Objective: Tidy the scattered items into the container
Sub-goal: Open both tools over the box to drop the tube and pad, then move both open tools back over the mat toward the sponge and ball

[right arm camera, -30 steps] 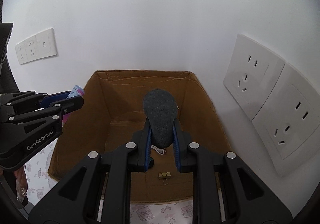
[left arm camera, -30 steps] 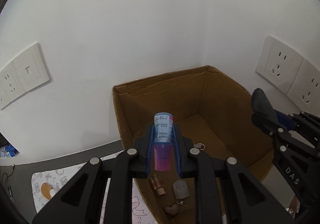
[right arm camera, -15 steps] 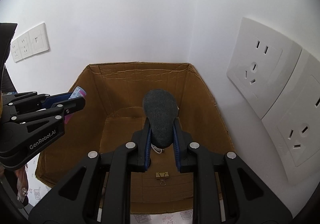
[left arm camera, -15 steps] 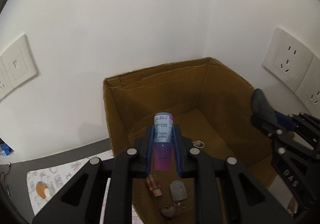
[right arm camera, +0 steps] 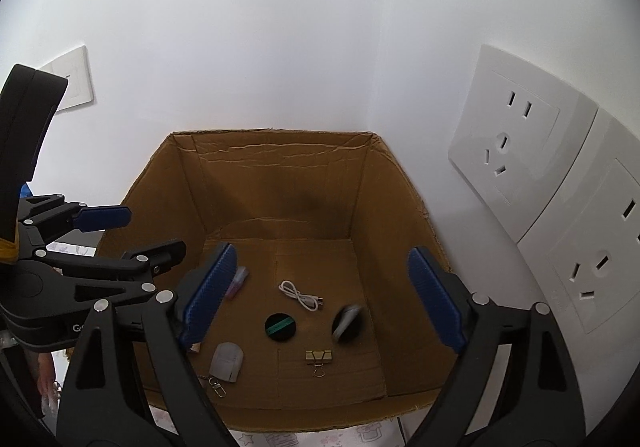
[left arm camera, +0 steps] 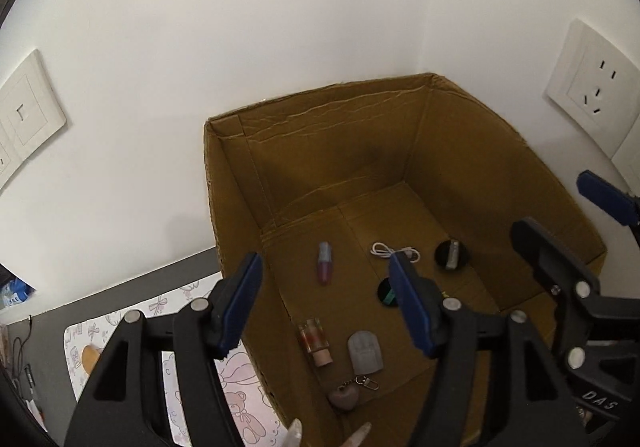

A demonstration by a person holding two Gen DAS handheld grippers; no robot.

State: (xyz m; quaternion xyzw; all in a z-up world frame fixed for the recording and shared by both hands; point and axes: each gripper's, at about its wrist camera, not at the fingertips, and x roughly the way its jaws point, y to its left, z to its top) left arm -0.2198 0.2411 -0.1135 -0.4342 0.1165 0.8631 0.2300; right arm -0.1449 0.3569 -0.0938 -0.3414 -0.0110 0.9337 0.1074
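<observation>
The brown cardboard box (left arm camera: 340,151) (right arm camera: 280,183) stands open in the wall corner. On its floor lie a pink-and-blue tube (left arm camera: 325,263) (right arm camera: 238,282) and a dark grey round pad (left arm camera: 452,256) (right arm camera: 348,323), the pad blurred. My left gripper (left arm camera: 326,305) (right arm camera: 132,235) hangs over the box's left side with its jaws opening and nothing between them. The right gripper (right arm camera: 322,299) (left arm camera: 572,219) is above the box's near right side, jaws also opening wide and empty.
Also in the box are a white cable (right arm camera: 300,296), a black disc (right arm camera: 281,327), a gold binder clip (right arm camera: 319,358), a grey key fob (left arm camera: 364,352) and a small bottle (left arm camera: 315,341). Wall sockets (right arm camera: 504,151) flank the box. A patterned mat (left arm camera: 172,327) lies to its left.
Both grippers were shut, the left on the tube and the right on the dark pad. Both have let go, and the two things now lie on the box floor.
</observation>
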